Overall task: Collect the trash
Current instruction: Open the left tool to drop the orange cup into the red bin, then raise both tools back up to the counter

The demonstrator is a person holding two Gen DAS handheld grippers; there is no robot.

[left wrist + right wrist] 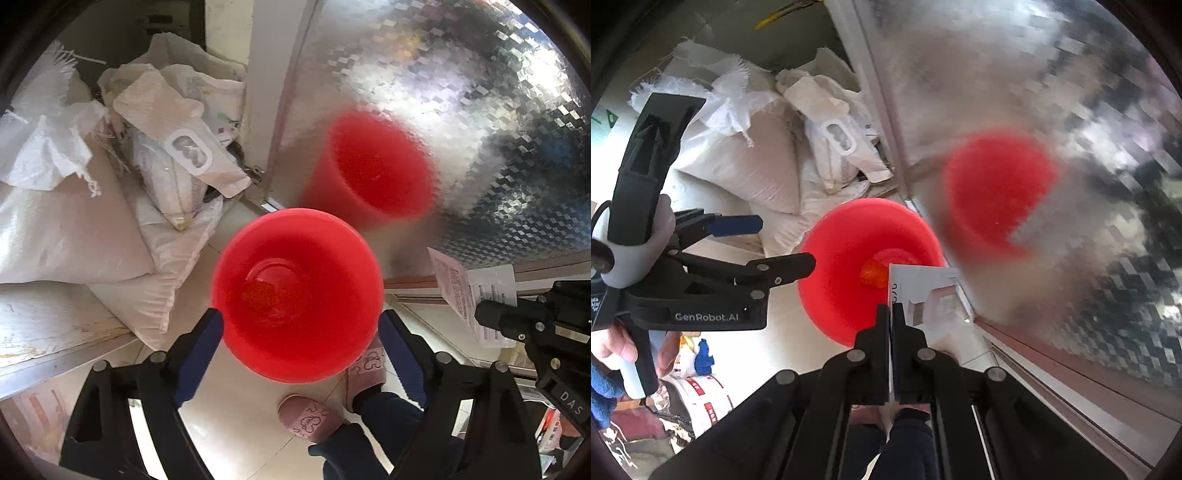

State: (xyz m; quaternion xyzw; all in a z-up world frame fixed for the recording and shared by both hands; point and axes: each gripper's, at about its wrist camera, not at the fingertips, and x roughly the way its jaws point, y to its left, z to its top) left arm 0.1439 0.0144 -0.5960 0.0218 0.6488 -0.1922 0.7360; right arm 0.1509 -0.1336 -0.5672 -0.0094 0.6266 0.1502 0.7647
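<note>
A red plastic bin [297, 291] stands on the pale tiled floor against a foil-covered door, with an orange piece [260, 291] lying in its bottom. My left gripper [301, 325] is open, one finger on each side of the bin's rim without pressing it. It shows from the side in the right wrist view [783, 243]. My right gripper [891, 314] is shut on a white printed paper sheet [931, 295], held over the bin's [849, 273] right rim. In the left wrist view the paper [469, 291] hangs right of the bin.
White woven sacks [92, 206] and paper bags [177, 147] are piled left of the bin. The shiny foil door [461, 110] reflects the bin. My slippered feet [314, 417] stand just behind it. A white bucket [701, 406] sits at lower left.
</note>
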